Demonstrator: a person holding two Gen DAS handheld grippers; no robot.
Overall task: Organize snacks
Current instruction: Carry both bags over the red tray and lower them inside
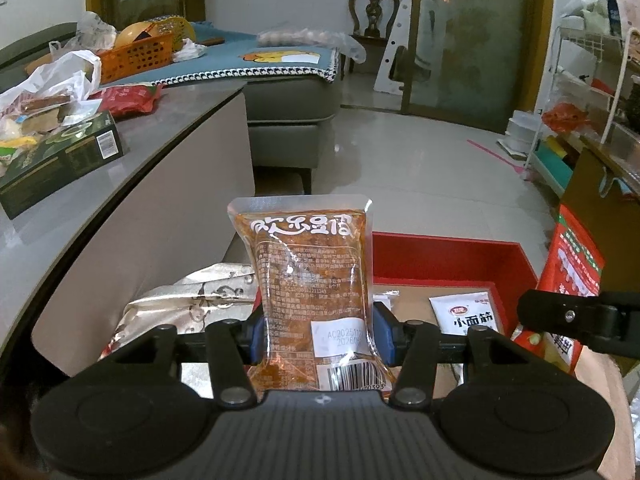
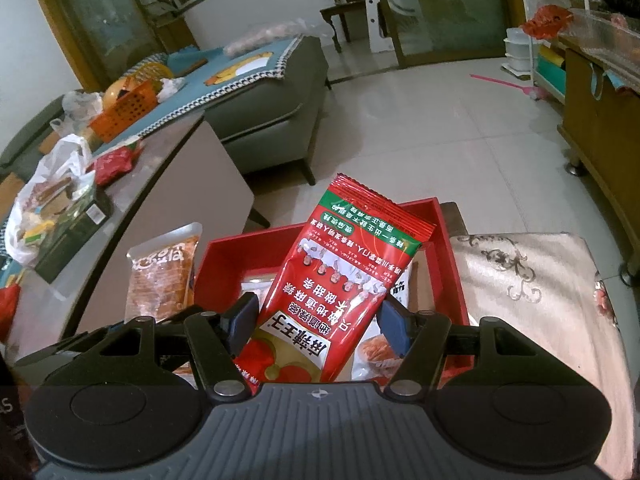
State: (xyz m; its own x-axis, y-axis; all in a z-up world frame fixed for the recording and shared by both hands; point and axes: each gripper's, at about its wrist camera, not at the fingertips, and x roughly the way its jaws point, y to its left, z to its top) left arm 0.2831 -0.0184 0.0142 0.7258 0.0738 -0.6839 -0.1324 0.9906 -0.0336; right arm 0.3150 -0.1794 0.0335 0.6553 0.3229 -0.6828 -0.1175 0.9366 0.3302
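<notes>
Pale floor tiles (image 2: 440, 120) stretch back to a grey sofa (image 2: 272, 120) draped with a blue blanket, and a grey bench (image 1: 132, 160) runs along the left side carrying a dark green box (image 1: 60, 156), a white plastic bag (image 1: 52, 76) of loose items, a red packet (image 1: 128, 100) and an orange basket (image 1: 136, 56).

Low in the foreground a red tray (image 2: 452, 256) sits on a pale embroidered cloth (image 2: 528, 280). Inside the tray lie a white sachet (image 1: 464, 314) printed with black characters and other packets that are largely hidden.

The left gripper (image 1: 318, 338) has its jaws closed on the lower part of a clear pouch (image 1: 308, 276) filled with orange-red snack; the pouch stands upright between the blue pads (image 1: 258, 340), raised above the cloth just to the left of the tray. In the right wrist view this pouch shows beside the tray's left wall.

The right gripper (image 2: 316, 328) has its jaws pressed against both sides of a red snack bag (image 2: 340, 280) with green trim, which tilts up and to the right, held above the tray's interior. In the left wrist view the bag shows at the right edge, beside a black finger (image 1: 568, 320) of the right gripper.
</notes>
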